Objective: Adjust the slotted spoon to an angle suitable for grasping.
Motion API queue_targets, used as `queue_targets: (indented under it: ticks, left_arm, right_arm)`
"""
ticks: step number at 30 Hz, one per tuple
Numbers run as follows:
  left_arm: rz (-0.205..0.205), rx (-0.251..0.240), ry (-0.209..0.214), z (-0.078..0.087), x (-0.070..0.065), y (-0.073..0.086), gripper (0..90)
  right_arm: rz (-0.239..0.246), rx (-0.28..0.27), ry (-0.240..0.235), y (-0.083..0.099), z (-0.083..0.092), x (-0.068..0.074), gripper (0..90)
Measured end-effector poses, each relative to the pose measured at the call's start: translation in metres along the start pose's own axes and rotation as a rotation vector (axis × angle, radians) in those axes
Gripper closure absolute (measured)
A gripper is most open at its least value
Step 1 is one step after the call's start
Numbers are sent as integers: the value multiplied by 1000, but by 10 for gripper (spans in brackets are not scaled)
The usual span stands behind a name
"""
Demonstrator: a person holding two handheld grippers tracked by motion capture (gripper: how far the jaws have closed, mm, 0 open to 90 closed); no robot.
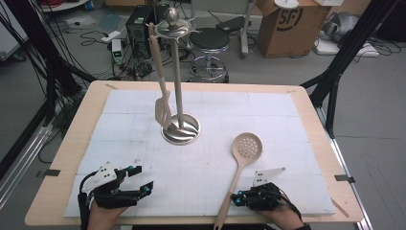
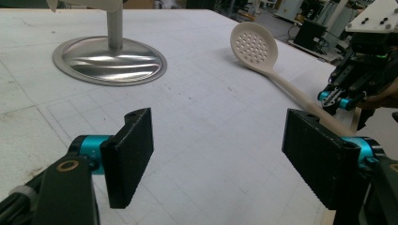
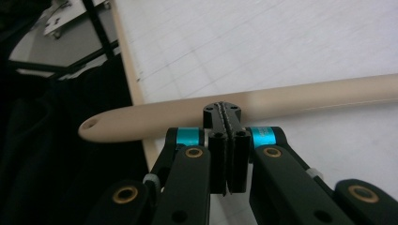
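I am holding my right tongs (image 1: pixel 233 198) at the near edge of the bench (image 1: pixel 72 143), with the jaws pressed fully together and nothing between them. In the right gripper view the tips of the right tongs (image 3: pixel 226 111) are sitting against the near side of the slotted spoon's handle (image 3: pixel 291 97), not clamped around it. The slotted spoon (image 1: pixel 241 160) is lying flat on the white mat (image 1: pixel 143 158), its perforated bowl pointing away from me and its handle end reaching past the mat's near edge, over the bench rim just beside my right hand (image 1: pixel 282 215).

I am keeping my left tongs (image 1: pixel 139 180) spread wide, low over the near left part of the mat and gripping nothing; in the left gripper view the two pads (image 2: pixel 129 157) are standing well apart with bare mat between them.

The steel utensil stand (image 1: pixel 179 129) is standing upright at the middle of the mat, well apart from both tongs. A beige slotted turner (image 1: pixel 162 108) is hanging from its top ring, blade down near the round base.
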State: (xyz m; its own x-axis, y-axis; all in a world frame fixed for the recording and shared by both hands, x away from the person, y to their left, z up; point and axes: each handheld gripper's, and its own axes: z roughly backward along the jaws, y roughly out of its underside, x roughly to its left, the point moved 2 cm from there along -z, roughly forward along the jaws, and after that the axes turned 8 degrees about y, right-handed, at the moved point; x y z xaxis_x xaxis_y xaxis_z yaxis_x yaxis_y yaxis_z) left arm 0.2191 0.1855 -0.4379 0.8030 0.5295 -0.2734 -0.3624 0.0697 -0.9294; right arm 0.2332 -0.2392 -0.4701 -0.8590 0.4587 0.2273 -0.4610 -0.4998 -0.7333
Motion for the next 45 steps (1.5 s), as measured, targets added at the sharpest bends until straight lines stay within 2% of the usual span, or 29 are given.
queue_targets:
  ticks: [2, 10, 19, 24, 31, 35, 40, 45]
  left_arm:
    - [-3, 2, 3, 0, 0, 0, 258]
    - [-3, 2, 0, -1, 0, 0, 259]
    - [-3, 0, 2, 0, 0, -1, 259]
    - [-5, -3, 0, 0, 0, -1, 259]
    - [-8, -7, 1, 2, -1, -2, 259]
    - [-5, -10, 3, 2, 0, -2, 259]
    - [-7, -10, 2, 2, -1, -2, 259]
    - [-8, -7, 1, 1, 0, -2, 259]
  right_arm:
    - [-16, 6, -11, -1, -1, 0, 899]
    - [-28, -21, -18, -11, -12, 1, 900]
    - [-41, -15, -8, -24, -24, -1, 900]
    - [-49, -22, 2, -34, -35, -3, 900]
    - [-76, -35, 55, -49, -51, -11, 900]
    - [-104, -40, 50, -56, -58, -16, 900]
    - [-118, -50, 79, -62, -63, -20, 900]
    - [-139, -57, 88, -67, -68, -24, 900]
